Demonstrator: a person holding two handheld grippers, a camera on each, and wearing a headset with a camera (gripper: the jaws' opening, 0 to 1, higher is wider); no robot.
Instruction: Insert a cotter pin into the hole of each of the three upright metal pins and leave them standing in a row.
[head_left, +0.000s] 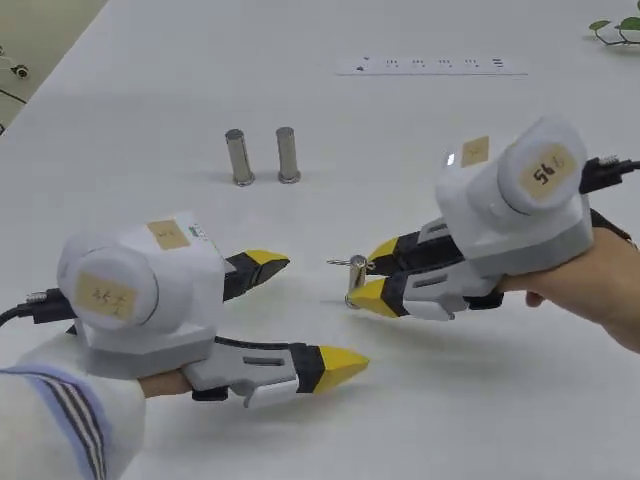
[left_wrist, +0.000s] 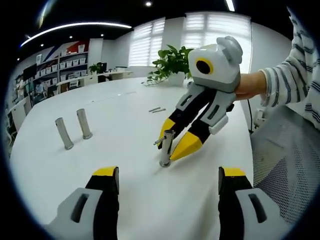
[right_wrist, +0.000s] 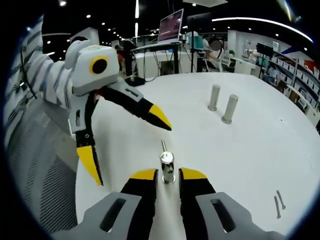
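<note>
Right claw (right_wrist: 168, 175): nearly closed. I read both yellow tips as pressed against the held metal pin (right_wrist: 167, 165), one on each side, low on its shaft.
Left claw (head_left: 305, 313): jaws spread wide, with nothing between them and touching nothing. It hovers near the held metal pin, on the side opposite the right claw, with its tips aimed toward the pin.
Held metal pin: upright, and from what I can see its foot rests on the desk (head_left: 150, 80).
Cotter pin (left_wrist: 159, 142): sticks sideways out of the held metal pin near its top, pointing away from the right claw. I cannot tell whether it passes fully through the hole.
In the way: the right claw's jaws cover the lower shaft of the held metal pin. Its top and the cotter pin stand exposed above them.
First standing pin (head_left: 237, 157): upright on the desk, well beyond the held metal pin.
Second standing pin (head_left: 287, 154): upright just beside the first, apart from it and equally far from the held metal pin.
Spare cotter pins (right_wrist: 277, 202): I see two lying flat side by side, well apart from the held metal pin, on the right claw's side of it.
White strip (head_left: 430, 66): flat on the desk, far beyond the held metal pin.
Plant (head_left: 615, 30): leaves at the desk's far edge, farther from the held metal pin than the strip.
</note>
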